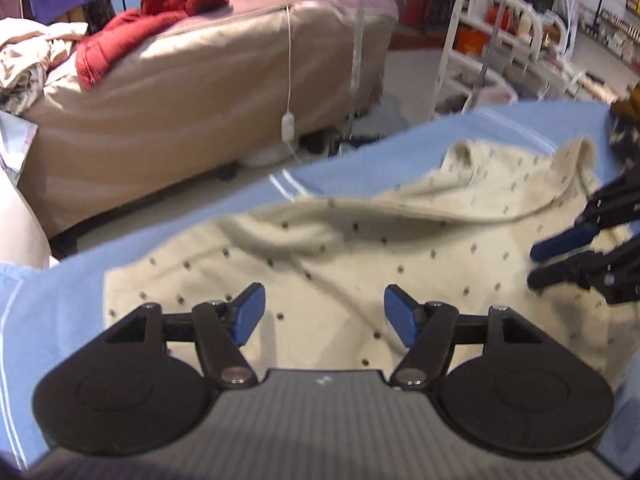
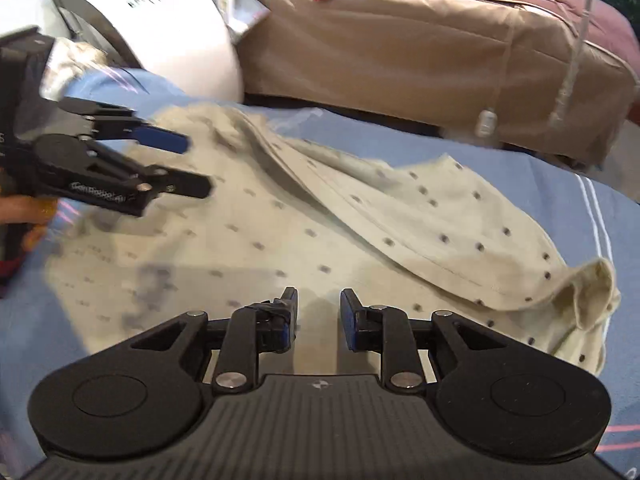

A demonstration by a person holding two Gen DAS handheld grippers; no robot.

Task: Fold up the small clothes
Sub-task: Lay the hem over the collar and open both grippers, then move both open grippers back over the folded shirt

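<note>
Two grippers held apart above a cream dotted garment on a blue sheet.

The left gripper (image 1: 324, 316), nearest its camera, has its blue-padded fingers spread wide and grips nothing; it hovers over the lower part of the cream garment (image 1: 360, 248). The right gripper (image 2: 319, 312) has its fingers parted by a narrower gap, also empty, over the same garment (image 2: 320, 220). The garment lies crumpled and partly folded over itself on the blue sheet (image 1: 60, 300). Behind stand a tan mattress (image 1: 200, 92) bearing a red jacket (image 1: 132, 28) and a white rack (image 1: 500, 40).
</note>
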